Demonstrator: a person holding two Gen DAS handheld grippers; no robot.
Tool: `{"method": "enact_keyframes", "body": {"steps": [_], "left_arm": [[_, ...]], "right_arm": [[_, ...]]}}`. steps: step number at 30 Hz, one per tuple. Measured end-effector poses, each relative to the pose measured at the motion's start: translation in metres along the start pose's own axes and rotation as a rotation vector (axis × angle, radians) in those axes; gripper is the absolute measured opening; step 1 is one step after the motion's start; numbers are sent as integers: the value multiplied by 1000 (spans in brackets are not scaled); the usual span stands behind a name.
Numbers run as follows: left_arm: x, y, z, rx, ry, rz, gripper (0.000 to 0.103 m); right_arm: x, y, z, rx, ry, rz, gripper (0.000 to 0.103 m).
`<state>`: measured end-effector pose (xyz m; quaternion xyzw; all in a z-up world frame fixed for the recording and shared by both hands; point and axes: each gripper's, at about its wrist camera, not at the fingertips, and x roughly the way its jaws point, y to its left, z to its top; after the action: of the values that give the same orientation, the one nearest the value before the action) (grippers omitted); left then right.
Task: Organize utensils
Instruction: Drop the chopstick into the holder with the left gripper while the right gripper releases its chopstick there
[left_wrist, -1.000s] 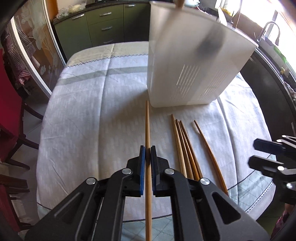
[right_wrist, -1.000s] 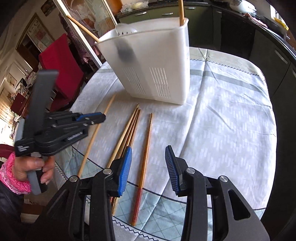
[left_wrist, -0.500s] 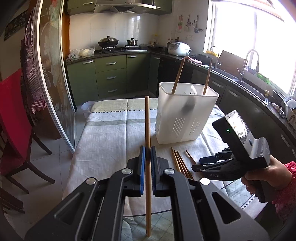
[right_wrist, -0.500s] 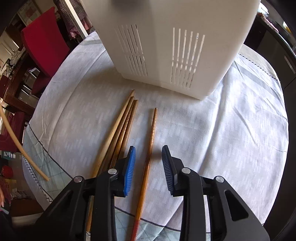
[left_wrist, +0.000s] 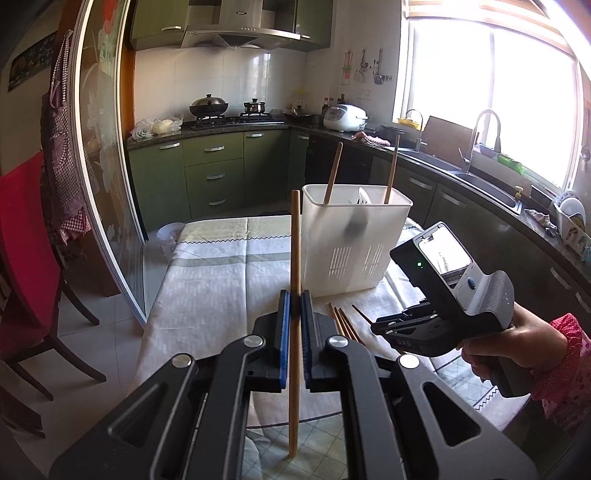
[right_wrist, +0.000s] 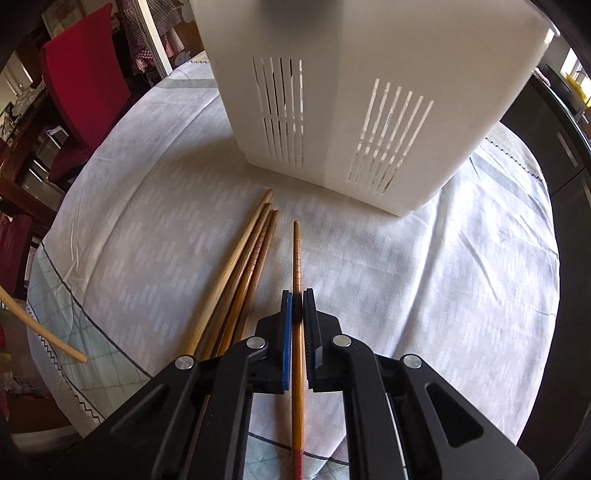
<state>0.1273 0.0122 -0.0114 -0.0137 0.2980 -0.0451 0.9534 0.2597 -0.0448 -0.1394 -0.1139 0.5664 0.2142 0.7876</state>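
While the left gripper (left_wrist: 294, 314) is raised above the near edge of the cloth-covered table (left_wrist: 221, 280), its blue-padded jaws are closed tight on a long pale wooden chopstick (left_wrist: 294, 258), which stands nearly upright with its top level with the rim of the container behind it and its lower end hanging free below the jaws. That container, a tall white plastic utensil holder with slotted sides (left_wrist: 351, 243), stands toward the far right part of the table, with two wooden sticks (left_wrist: 333, 173) leaning out of its top and a dark blurred shape showing through its wall. The right gripper (right_wrist: 297, 314), seen from the left wrist camera as a black device held in a hand with a pink sleeve (left_wrist: 517, 343), is low over the table's near right edge. In its own camera view its jaws are closed on a darker brown chopstick with a red end (right_wrist: 296, 258), which points toward the holder; whether it rests on the white tablecloth (right_wrist: 406, 277) or is lifted just clear cannot be told. Just to the left of it lie three more wooden chopsticks (right_wrist: 243, 266), bunched side by side and touching, their tips near the holder's base.
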Motion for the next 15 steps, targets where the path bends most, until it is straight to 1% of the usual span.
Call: {"method": "enact_keyframes", "body": {"steps": [5,6,10,15], "left_arm": [[-10,-4,5,11,-23,-13,6],[-11,-5,6,11,-27,-16,6],[-15,-6,8,15,-31,-29,6],[-19,-12,13,26,-45,-37,6]], "right_arm": [[-46,-11,-9,31,-110,47,7],[-52,-12,-4,35,-132,57,7],[-90,-19,-19,51,-219,86,7],[-123,-30,-36,72,-295,108,7]]}}
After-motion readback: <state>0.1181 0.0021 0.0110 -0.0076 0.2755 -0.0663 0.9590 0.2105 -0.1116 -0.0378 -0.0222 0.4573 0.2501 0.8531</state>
